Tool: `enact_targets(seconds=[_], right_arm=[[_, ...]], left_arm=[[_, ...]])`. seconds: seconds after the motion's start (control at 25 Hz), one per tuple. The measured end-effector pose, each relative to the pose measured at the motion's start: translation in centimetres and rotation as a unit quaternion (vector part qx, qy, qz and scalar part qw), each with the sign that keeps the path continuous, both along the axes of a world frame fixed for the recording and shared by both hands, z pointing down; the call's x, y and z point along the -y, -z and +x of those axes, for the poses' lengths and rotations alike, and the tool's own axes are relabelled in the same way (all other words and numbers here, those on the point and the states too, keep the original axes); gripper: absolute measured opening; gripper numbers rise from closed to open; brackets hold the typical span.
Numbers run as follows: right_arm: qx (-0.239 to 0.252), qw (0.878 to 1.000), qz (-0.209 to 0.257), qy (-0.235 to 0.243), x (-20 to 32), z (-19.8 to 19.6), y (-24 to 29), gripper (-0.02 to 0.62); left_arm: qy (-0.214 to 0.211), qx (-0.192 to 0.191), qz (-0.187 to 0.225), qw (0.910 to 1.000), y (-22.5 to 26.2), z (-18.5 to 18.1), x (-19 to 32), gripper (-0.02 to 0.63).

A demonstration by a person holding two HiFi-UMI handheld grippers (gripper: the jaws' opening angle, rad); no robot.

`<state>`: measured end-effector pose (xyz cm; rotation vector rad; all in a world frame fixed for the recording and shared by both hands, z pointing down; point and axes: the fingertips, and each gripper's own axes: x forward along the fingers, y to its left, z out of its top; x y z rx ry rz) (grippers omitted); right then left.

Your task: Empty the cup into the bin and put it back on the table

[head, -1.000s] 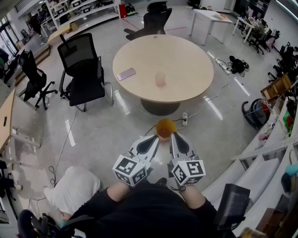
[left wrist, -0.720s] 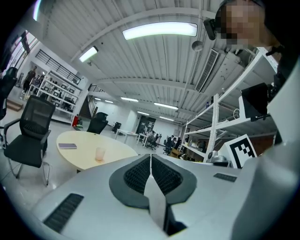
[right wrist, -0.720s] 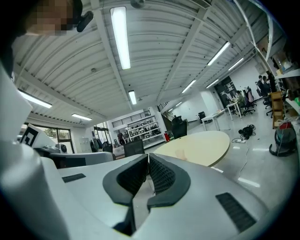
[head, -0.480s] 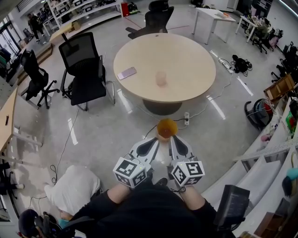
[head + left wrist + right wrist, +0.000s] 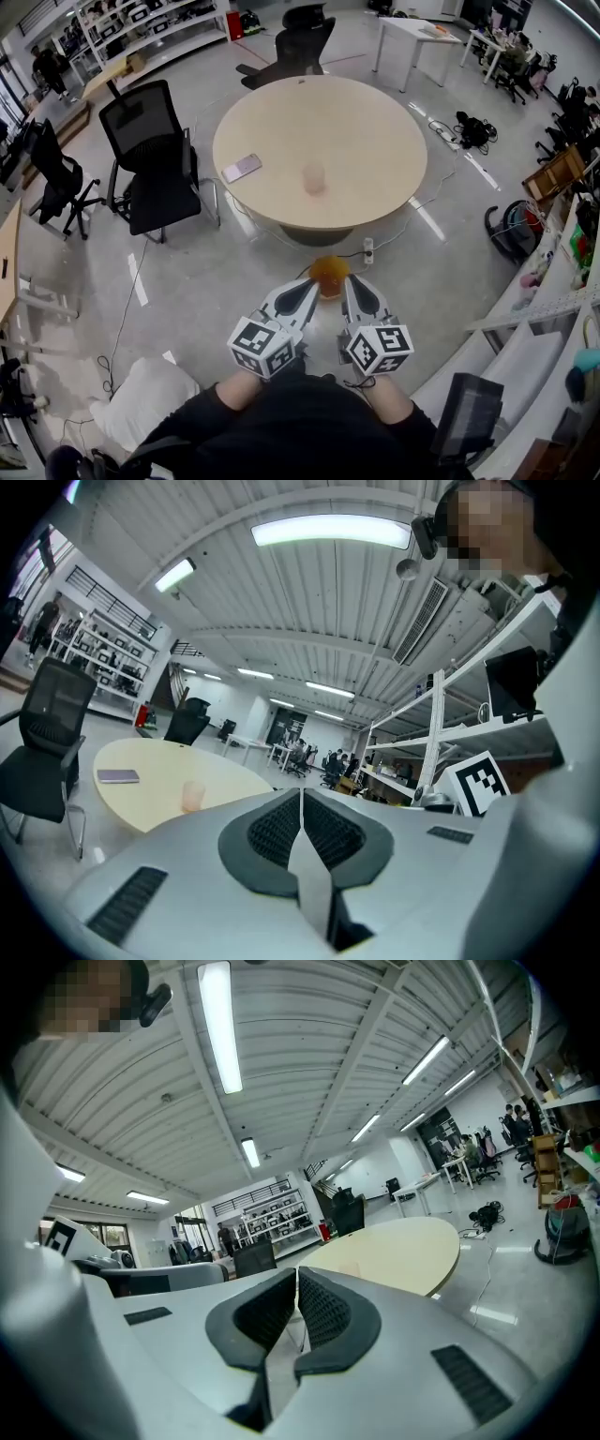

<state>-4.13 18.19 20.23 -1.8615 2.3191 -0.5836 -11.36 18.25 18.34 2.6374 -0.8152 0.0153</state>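
Observation:
A translucent pinkish cup (image 5: 313, 178) stands upright near the middle of the round beige table (image 5: 375, 141); in the left gripper view the cup (image 5: 193, 796) is far ahead on the table (image 5: 155, 761). A small orange bin (image 5: 329, 275) sits on the floor just in front of the table's base. My left gripper (image 5: 314, 281) and right gripper (image 5: 351, 278) are side by side over the floor, tips at the bin's near rim, well short of the cup. Both are shut and empty, seen also in the left gripper view (image 5: 300, 794) and the right gripper view (image 5: 296, 1279).
A pink phone (image 5: 242, 168) lies on the table's left part. Black office chairs stand at the left (image 5: 150, 155) and beyond the table (image 5: 300, 42). A power strip with cables (image 5: 368, 249) lies by the table base. A white bag (image 5: 150, 398) is on the floor, shelving at the right (image 5: 544, 309).
The table, cup and bin have come nearer in the head view as I and both grippers moved toward them. Both grippers stay shut and side by side.

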Motion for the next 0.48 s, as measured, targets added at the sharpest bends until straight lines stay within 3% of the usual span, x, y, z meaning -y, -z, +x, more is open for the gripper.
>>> enact_targets(seconds=[0.48], right_arm=[[-0.004,1.0,-0.022,-0.015,12.2,-0.1,-1.5,0.017]], left_arm=[[-0.012,-0.012,-0.014,0.9998,-1.2,-0.7,12.7,0.025]])
